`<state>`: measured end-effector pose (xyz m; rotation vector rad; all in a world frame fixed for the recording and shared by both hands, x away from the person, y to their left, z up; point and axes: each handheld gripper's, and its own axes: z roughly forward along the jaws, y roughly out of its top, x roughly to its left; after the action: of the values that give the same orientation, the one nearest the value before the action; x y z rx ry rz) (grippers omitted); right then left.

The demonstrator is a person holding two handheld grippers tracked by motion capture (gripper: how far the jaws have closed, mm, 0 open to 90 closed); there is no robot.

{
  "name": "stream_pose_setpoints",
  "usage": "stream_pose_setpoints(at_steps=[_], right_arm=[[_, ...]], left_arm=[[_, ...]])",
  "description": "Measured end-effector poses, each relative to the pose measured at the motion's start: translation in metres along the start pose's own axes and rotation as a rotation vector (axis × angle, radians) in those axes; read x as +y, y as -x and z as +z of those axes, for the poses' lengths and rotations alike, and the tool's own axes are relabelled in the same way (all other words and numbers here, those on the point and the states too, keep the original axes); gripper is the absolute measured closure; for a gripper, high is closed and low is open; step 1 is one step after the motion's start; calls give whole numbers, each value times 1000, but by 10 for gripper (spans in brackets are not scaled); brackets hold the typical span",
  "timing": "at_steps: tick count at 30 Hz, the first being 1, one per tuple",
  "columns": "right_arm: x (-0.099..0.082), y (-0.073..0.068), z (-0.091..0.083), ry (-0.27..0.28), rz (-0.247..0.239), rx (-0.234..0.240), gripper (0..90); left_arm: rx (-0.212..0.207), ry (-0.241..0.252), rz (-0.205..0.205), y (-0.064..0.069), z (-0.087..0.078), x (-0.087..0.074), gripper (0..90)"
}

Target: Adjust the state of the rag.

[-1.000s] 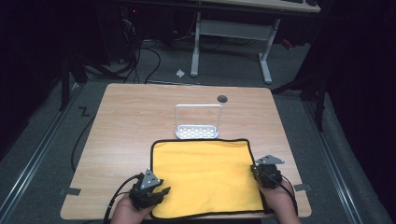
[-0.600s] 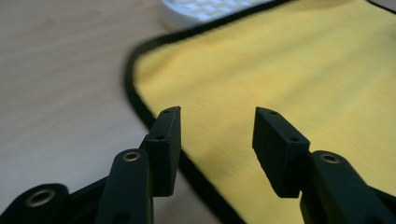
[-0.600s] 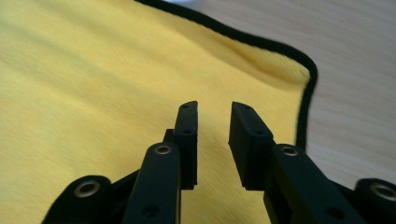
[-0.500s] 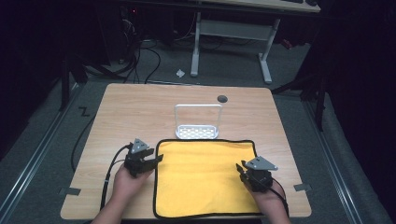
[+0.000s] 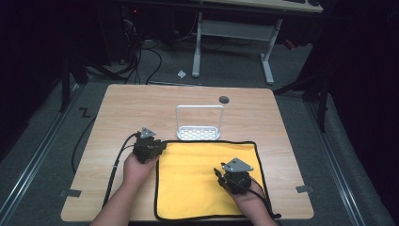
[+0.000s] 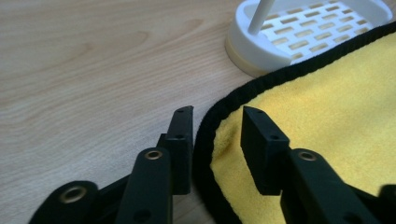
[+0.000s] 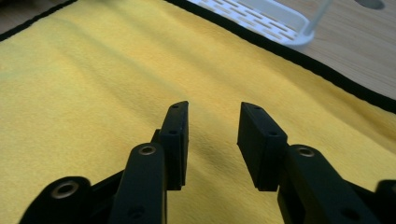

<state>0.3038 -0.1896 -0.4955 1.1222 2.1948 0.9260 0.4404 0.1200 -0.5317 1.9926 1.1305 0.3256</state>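
Observation:
A yellow cloth (image 5: 197, 188) with a black hem lies flat on the wooden table (image 5: 131, 108). My left gripper (image 5: 161, 147) sits at the cloth's far left corner. Its jaws have just been closing and stand apart on either side of the black hem (image 6: 205, 126), without pressing it. My right gripper (image 5: 218, 172) hovers over the right half of the cloth (image 7: 116, 70). Its jaws have just been opening and nothing is between them. In their own views the left gripper (image 6: 217, 114) and the right gripper (image 7: 215, 109) both show a clear gap.
A white slotted tray with a wire handle (image 5: 199, 134) stands against the cloth's far edge, close to the left gripper (image 6: 308, 32). A round hole (image 5: 224, 99) lies in the table's back. Bare wood lies left of and behind the cloth. Cables trail off the left edge.
The left hand has moved away from me along the cloth's left edge to its far corner. The right hand has slid left from the right edge onto the cloth, and its jaws have parted.

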Motion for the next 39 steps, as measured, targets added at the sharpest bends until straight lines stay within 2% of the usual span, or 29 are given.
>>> stream_pose_setpoints(at_steps=[2, 5, 7, 8, 9, 13, 19, 28, 32, 37, 39], right_arm=[[2, -6, 3, -1, -13, 19, 602], [4, -17, 6, 1, -35, 37, 585], [6, -25, 9, 1, -50, 57, 579], [8, -34, 12, -1, -73, 76, 577], [8, -34, 12, -1, -73, 76, 577], [13, -54, 20, 3, -86, 127, 554], [17, -87, 33, -15, -124, 201, 516], [22, -128, 49, -32, -145, 311, 486], [26, -142, 53, -41, -135, 363, 469], [28, -158, 52, -53, -167, 410, 451], [27, -162, 53, -61, -193, 405, 452]], left_arm=[[-12, -1, 6, 1, 1, -2, 697], [-23, 29, -2, 0, 0, -5, 827], [-36, 60, 0, -1, -2, -6, 846], [-39, 69, 4, -1, -3, -7, 851], [-39, 75, 6, -1, -4, -7, 851], [-61, 88, -7, -2, -5, -8, 848], [-87, 84, -62, -9, -5, -8, 841], [-86, 92, -61, -9, -5, -8, 837], [-89, 94, -65, -9, -5, -8, 837], [-89, 93, -66, -10, -5, -8, 838], [-88, 93, -64, -9, -5, -8, 838]])
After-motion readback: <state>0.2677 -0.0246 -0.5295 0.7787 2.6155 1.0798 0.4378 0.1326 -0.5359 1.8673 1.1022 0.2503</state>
